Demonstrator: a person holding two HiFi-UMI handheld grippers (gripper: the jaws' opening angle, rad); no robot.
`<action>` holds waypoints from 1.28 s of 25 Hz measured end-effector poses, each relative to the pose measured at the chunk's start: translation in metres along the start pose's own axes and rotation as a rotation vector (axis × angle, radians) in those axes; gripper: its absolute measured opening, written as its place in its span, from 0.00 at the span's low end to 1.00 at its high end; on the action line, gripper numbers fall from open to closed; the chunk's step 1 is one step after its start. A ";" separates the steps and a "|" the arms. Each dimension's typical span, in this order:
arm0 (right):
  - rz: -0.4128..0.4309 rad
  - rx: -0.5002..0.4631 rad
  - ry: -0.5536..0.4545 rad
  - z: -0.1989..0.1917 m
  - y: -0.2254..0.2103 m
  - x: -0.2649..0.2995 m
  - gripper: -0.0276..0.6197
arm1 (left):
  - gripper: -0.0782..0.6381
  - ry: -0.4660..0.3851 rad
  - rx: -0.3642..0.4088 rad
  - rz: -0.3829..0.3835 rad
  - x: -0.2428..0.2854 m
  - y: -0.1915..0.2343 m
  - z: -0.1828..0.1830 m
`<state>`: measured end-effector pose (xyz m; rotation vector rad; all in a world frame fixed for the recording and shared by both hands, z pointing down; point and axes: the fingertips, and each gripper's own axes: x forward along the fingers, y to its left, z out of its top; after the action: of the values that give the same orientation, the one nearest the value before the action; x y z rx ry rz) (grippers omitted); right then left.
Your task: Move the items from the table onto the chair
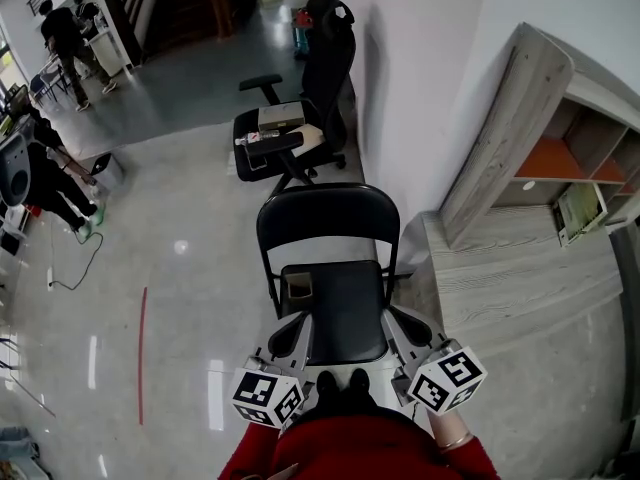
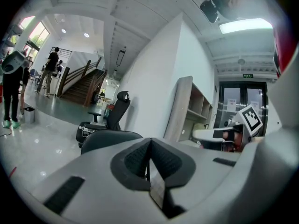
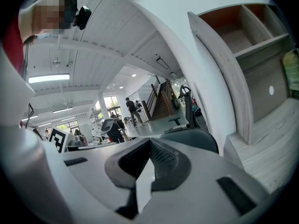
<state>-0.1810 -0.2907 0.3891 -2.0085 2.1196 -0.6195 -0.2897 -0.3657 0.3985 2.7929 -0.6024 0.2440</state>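
- Two white plastic tools, the left gripper (image 1: 290,330) and the right gripper (image 1: 408,330), are lying nearly level and side by side just ahead of our red top (image 1: 360,450). Each is carrying a marker cube (image 1: 268,396) of black-and-white squares.
- Both are pressing their ribbed dark pads flat together in their own views, and neither is holding anything.
- We are facing a folding chair (image 1: 330,218) with a thin black tube frame, a rounded backrest and a matte padded seat. Our grippers are flanking the seat's near edge.
- A small dark boxy item (image 1: 299,286) is sitting on the seat's rear left corner.
- The table (image 1: 520,268) is standing just beside the chair on the right, its pale grey wood-grain top mostly bare. A greenish-white packet (image 1: 580,211) is leaning at its far end against a shelf unit (image 1: 590,148) with an orange back panel.
- Glossy grey floor (image 1: 180,268) is spreading wide on the left, with a thin red line (image 1: 142,353) crossing it. A white wall (image 1: 400,68) is closing off the right behind the chair.
- Farther off, a black office chair (image 1: 320,58) is holding boxes (image 1: 280,118), and people (image 1: 62,38) are standing beyond.
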 end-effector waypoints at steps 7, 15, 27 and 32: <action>-0.026 -0.006 -0.012 0.001 0.005 -0.002 0.06 | 0.12 0.009 0.023 -0.040 -0.002 -0.001 0.001; -0.198 0.012 -0.071 0.011 -0.011 -0.035 0.06 | 0.12 -0.047 0.190 -0.259 0.018 -0.036 0.029; -0.608 0.108 -0.246 0.002 -0.108 -0.252 0.06 | 0.12 0.075 0.286 -0.669 0.071 -0.253 -0.027; -0.679 0.153 -0.304 -0.017 -0.143 -0.363 0.06 | 0.12 0.129 0.318 -0.710 0.095 -0.364 -0.063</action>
<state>-0.0247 0.0672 0.4002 -2.5225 1.1666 -0.4892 -0.0565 -0.0639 0.3963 3.0382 0.5061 0.3832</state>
